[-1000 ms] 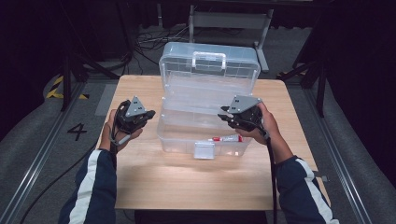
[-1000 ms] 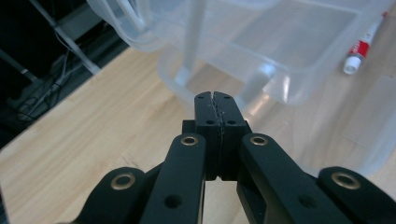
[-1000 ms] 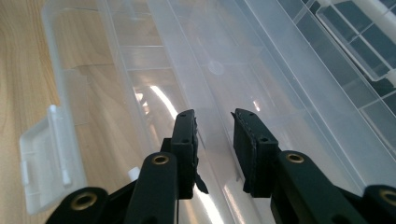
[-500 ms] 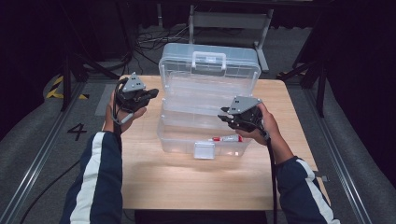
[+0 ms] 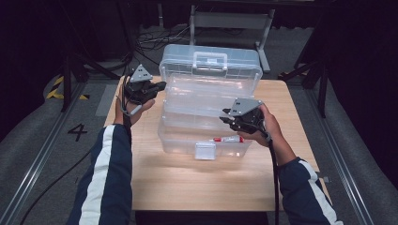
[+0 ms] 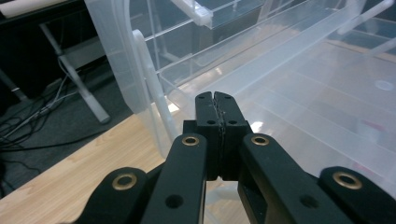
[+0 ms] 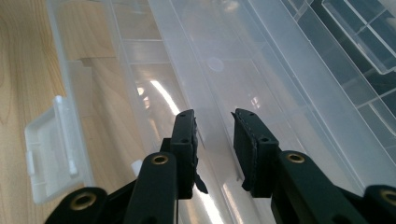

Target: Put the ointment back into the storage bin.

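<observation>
Now I ease my left gripper (image 5: 158, 86), jaws pressed together, toward the toolbox (image 5: 210, 101) lid, while my right gripper (image 5: 226, 117) waits, jaws parted.

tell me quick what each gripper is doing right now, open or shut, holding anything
Left gripper: shut, holding nothing, beside the clear box.
Right gripper: open, nothing gripped, jaws over the box's tray.

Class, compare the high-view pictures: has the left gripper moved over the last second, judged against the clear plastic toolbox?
Yes. The left gripper has travelled away from the person, from beside the toolbox's front tray to beside its open lid.
</observation>
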Demonstrator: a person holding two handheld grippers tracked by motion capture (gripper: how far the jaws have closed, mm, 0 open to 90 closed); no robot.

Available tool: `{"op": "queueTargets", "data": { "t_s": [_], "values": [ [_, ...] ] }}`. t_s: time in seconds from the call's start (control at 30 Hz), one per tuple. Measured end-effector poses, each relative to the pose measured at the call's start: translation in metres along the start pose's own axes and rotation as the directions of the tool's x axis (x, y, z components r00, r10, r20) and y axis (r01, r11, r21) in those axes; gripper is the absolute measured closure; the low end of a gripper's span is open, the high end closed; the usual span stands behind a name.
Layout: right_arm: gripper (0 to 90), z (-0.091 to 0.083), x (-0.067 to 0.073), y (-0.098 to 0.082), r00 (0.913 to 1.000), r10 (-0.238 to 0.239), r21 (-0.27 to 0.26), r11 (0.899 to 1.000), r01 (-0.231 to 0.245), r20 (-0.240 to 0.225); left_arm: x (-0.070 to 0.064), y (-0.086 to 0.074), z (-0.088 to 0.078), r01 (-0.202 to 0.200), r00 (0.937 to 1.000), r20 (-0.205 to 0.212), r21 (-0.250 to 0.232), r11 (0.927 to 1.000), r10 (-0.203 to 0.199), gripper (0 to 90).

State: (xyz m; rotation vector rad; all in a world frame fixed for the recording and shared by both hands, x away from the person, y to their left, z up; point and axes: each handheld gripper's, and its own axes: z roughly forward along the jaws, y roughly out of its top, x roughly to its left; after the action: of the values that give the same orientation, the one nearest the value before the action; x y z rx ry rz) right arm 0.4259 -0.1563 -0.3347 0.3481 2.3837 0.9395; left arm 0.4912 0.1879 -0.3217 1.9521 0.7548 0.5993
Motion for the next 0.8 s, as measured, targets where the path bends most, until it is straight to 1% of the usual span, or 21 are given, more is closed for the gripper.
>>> {"op": "queueTargets", "data": {
  "t_s": [0.03,0.1,0.13,0.17,0.2,0.23,0.33,0.4,0.43,0.5,0.53,0.63,0.67,0.73,0.8],
  "values": [
    [70.2,-0.0002,0.0001,-0.0001,1.0,-0.001,0.002,1.0,0.001,0.0,-0.0004,0.0005,0.0006,0.003,1.0,0.004,0.0,1.0,-0.003,89.9],
    [70.2,-0.0006,0.0004,-0.0003,1.0,-0.001,0.004,1.0,0.001,0.001,-0.0001,0.0023,0.0015,-0.006,1.0,-0.004,0.002,1.0,0.006,89.9],
    [70.2,-0.0008,0.0008,-0.0006,1.0,-0.002,0.004,1.0,0.002,0.0,-0.0001,0.0026,0.0018,-0.002,1.0,-0.003,-0.001,1.0,0.002,89.9],
    [70.2,-0.0009,0.001,-0.0007,1.0,-0.003,0.005,1.0,0.003,0.001,-0.0006,0.0035,0.0029,-0.001,0.9998,-0.022,0.007,1.0,0.001,89.9],
    [70.2,-0.0009,0.0017,-0.0007,1.0,-0.003,0.007,1.0,0.003,0.0,-0.0008,0.004,0.0035,-0.004,0.9994,-0.034,0.004,1.0,0.004,89.8],
    [70.2,-0.001,0.0023,-0.0006,1.0,-0.007,0.01,1.0,0.007,0.002,-0.0002,0.0047,0.0041,-0.003,0.9996,-0.027,0.002,1.0,0.003,89.9],
    [70.0,-0.0011,0.004,-0.0005,0.9999,-0.016,0.018,1.0,0.016,0.006,-0.001,0.0067,0.0048,-0.007,0.9995,-0.032,-0.002,1.0,0.007,89.9],
    [70.0,-0.0015,0.004,-0.0011,0.9999,-0.013,0.018,1.0,0.013,-0.001,-0.0006,0.008,0.0046,-0.009,0.9994,-0.034,-0.009,0.9999,0.009,89.9],
    [70.1,-0.0017,0.0039,-0.0014,0.9999,-0.009,0.019,1.0,0.009,-0.008,-0.0005,0.0082,0.0044,-0.007,0.9996,-0.028,-0.009,0.9999,0.006,89.8],
    [70.1,-0.002,0.0038,-0.0016,0.9999,-0.013,0.021,1.0,0.013,-0.011,-0.0007,0.0083,0.0039,-0.008,0.9996,-0.027,-0.009,0.9999,0.008,89.9],
    [70.1,-0.0024,0.004,-0.0017,0.9998,-0.017,0.026,1.0,0.018,-0.013,-0.0005,0.0084,0.003,-0.006,0.9997,-0.024,-0.015,0.9999,0.006,89.8],
    [70.1,-0.0031,0.0055,-0.0019,0.9997,-0.015,0.038,0.999,0.016,-0.019,-0.0011,0.008,0.0018,-0.005,0.9997,-0.022,-0.014,0.9999,0.005,89.8],
    [70.2,-0.0033,0.0058,-0.0022,0.9996,-0.017,0.041,0.999,0.018,-0.023,-0.0003,0.0076,0.0012,-0.003,0.9999,-0.016,-0.015,0.9999,0.003,89.8],
    [70.2,-0.004,0.0064,-0.0029,0.9995,-0.011,0.045,0.999,0.012,-0.028,-0.0011,0.0073,0.0003,-0.014,0.9998,-0.012,-0.013,0.9998,0.014,89.8],
    [70.2,-0.0045,0.0066,-0.0034,0.9995,-0.018,0.049,0.999,0.02,-0.027,-0.0022,0.0071,-0.0001,-0.013,0.9998,-0.012,-0.015,0.9998,0.013,89.8]
  ]
}}
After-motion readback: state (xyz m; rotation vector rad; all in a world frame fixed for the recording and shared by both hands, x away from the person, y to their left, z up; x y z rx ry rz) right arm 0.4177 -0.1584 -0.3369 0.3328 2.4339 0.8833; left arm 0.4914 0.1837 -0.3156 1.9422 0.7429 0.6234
